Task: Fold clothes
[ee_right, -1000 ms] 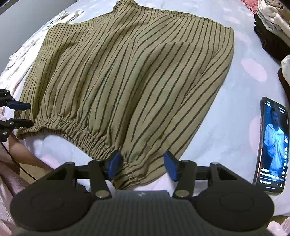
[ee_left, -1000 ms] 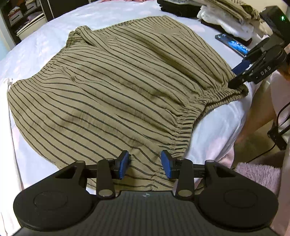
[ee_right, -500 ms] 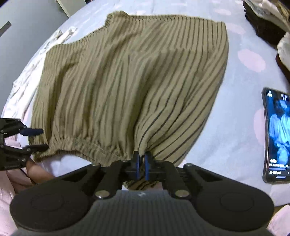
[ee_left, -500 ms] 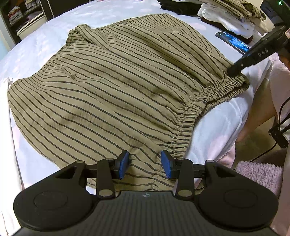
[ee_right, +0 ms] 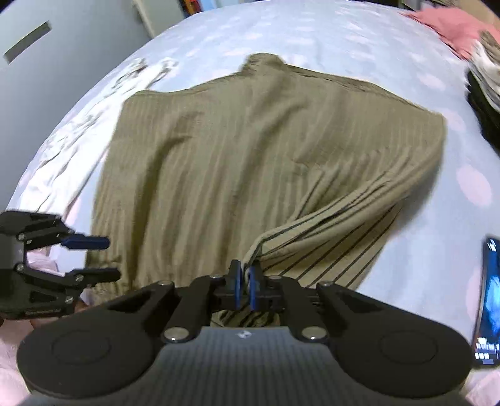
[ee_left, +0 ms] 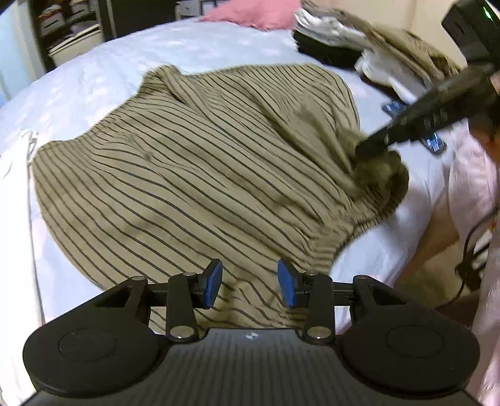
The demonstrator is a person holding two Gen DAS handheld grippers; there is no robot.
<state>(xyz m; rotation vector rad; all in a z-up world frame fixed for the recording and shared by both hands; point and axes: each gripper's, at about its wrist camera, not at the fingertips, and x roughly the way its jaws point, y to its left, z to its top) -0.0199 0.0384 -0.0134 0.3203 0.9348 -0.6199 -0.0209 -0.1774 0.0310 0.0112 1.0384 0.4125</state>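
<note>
Overhead, right hand-held gripper [ee_right: 244, 285] pinching shirt [ee_right: 265, 156].

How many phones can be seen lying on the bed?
1. A phone with its screen lit lies on the bed sheet, to the right of the striped garment and near the bed's edge. The clothes pile could hide others.

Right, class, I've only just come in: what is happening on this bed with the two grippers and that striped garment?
A person is folding an olive striped garment spread on a bed. The right gripper is shut on the garment's near elastic corner and holds it raised off the bed. The left gripper is open, with the other near corner between its fingers, not yet clamped. A phone and a pile of clothes lie beside it.
</note>
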